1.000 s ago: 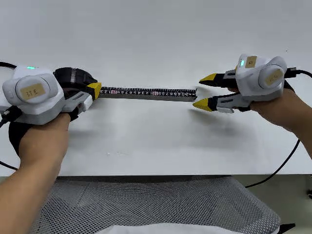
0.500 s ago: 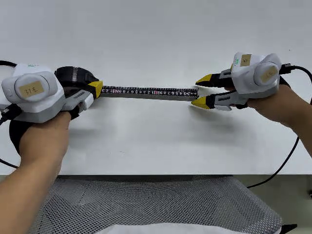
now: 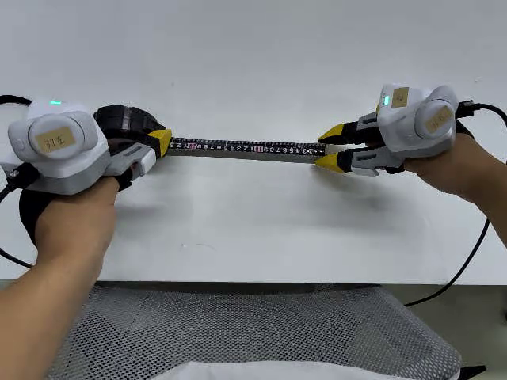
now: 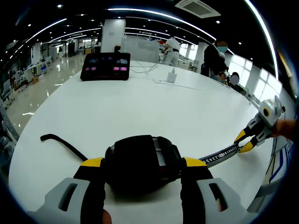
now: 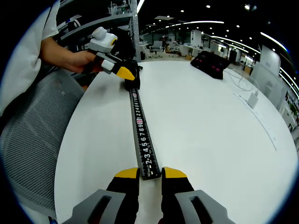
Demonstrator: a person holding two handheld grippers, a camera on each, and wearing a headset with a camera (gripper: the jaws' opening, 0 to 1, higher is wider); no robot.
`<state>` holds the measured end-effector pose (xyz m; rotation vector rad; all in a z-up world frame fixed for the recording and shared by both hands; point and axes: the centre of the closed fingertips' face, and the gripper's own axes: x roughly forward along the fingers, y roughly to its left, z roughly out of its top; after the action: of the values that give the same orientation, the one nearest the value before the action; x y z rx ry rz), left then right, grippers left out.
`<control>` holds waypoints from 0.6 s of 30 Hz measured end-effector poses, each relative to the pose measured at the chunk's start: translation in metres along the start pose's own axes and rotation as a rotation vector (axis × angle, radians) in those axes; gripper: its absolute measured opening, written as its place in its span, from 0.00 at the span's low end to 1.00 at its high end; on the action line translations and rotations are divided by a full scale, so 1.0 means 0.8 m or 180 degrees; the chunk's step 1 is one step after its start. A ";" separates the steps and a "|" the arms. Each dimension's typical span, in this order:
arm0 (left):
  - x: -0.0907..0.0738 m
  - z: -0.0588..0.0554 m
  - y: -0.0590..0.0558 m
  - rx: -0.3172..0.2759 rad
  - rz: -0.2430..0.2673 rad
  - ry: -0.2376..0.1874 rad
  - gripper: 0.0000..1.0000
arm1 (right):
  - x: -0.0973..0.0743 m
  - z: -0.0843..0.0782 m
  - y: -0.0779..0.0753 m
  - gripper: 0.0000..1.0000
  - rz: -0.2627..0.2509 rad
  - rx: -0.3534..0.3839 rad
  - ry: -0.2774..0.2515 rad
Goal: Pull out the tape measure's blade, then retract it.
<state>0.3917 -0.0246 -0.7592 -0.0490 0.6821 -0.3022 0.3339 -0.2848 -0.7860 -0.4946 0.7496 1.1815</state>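
White tabletop [image 3: 253, 214] lies beneath. My left gripper [image 4: 142, 163] clamps the black tape measure [image 3: 127, 123]. My right gripper [image 3: 329, 148] pinches the right end of the blade [image 3: 245, 148].

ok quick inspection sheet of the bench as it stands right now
surface: white table, plain top
job's things: black tape measure case; blade pulled out, stretched between the grippers
clutter: dark tablet and white charger at the far side
grippers: left gripper shut on the case; right gripper shut on the blade's end
cables: black cable hanging off the front edge from the right gripper; black cord beside the case
surroundings: mesh chair below the table; people standing in an open office
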 end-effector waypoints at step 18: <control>0.001 0.001 0.001 -0.0067 0.0003 0.0007 0.61 | 0.003 0.000 -0.003 0.11 -0.0024 -0.0048 -0.0005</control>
<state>0.3928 -0.0241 -0.7592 -0.0683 0.6875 -0.2942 0.3364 -0.2844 -0.7880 -0.5086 0.7372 1.1811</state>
